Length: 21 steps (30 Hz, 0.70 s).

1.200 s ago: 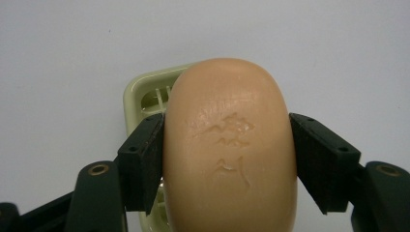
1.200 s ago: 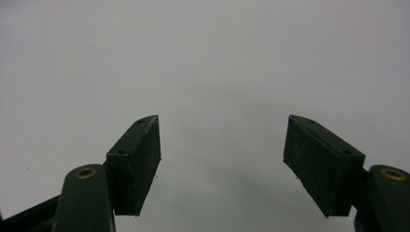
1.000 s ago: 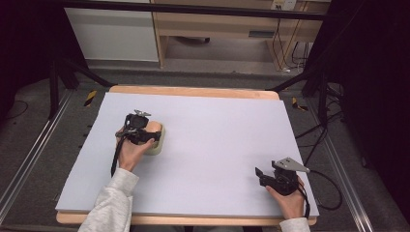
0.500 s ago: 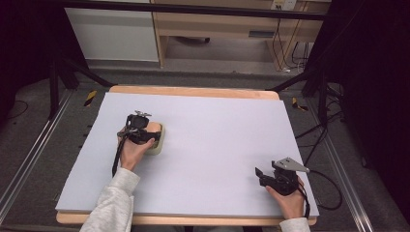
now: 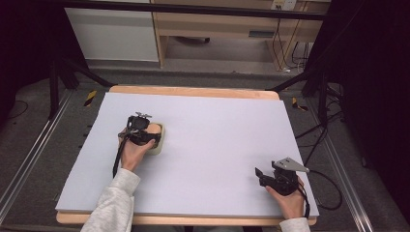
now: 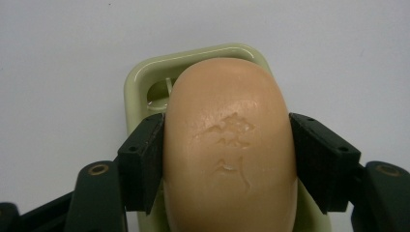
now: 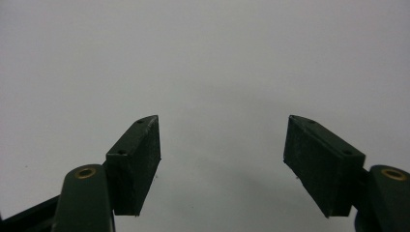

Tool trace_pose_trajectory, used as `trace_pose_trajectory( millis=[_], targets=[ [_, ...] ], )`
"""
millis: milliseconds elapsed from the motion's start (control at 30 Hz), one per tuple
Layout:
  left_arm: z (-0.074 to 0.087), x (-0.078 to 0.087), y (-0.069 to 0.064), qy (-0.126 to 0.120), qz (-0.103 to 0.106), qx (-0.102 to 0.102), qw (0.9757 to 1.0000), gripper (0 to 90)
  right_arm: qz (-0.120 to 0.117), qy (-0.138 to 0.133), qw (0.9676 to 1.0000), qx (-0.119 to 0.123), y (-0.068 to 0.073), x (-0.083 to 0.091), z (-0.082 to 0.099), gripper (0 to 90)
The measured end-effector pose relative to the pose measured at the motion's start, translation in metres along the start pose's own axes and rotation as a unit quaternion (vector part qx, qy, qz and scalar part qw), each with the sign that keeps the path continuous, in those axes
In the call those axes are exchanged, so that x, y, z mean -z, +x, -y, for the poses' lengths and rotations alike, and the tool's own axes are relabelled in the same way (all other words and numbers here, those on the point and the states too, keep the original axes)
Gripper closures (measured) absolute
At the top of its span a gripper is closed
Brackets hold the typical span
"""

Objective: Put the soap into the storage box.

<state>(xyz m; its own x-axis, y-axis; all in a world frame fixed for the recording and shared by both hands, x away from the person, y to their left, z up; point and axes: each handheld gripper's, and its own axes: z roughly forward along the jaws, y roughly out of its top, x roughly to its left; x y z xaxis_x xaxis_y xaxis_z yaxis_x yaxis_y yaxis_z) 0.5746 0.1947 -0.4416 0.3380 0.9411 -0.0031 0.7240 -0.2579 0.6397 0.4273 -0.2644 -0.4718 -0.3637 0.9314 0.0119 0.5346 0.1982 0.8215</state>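
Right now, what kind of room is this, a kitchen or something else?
Probably a lab or workshop set up for recording, not a kitchen. A bare work table stands inside a dark metal frame, loose cables hang by a wooden desk behind, and the left gripper clamps a bar of soap.

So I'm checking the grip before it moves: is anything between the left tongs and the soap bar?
Nothing visible. The left tongs press both pads straight onto the sides of the soap bar, which sits over the pale green soap dish.
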Motion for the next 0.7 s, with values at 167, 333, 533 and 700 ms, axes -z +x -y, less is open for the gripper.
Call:
trace_pose_trajectory(
  millis=[167,333,533,700],
  targets=[
    [0.0010,-0.0020,0.0026,0.001,0.002,0.005,1.0000,32.0,0.002,-0.001,1.0000,0.007,0.0002,-0.0014,0.0003,29.0],
    [0.0018,-0.0015,0.0049,0.002,0.015,0.012,0.9998,31.9,0.003,-0.001,1.0000,0.006,0.0003,-0.0012,0.0003,28.7],
    [0.0023,-0.0012,0.0043,0.000,0.013,0.008,0.9999,31.6,0.002,-0.001,1.0000,0.006,0.0006,-0.0012,0.0003,28.3],
    [0.0021,0.0030,0.0027,-0.008,0.010,-0.001,0.9999,25.8,0.003,-0.001,1.0000,0.006,0.0005,-0.0012,0.0002,28.1]
  ],
)
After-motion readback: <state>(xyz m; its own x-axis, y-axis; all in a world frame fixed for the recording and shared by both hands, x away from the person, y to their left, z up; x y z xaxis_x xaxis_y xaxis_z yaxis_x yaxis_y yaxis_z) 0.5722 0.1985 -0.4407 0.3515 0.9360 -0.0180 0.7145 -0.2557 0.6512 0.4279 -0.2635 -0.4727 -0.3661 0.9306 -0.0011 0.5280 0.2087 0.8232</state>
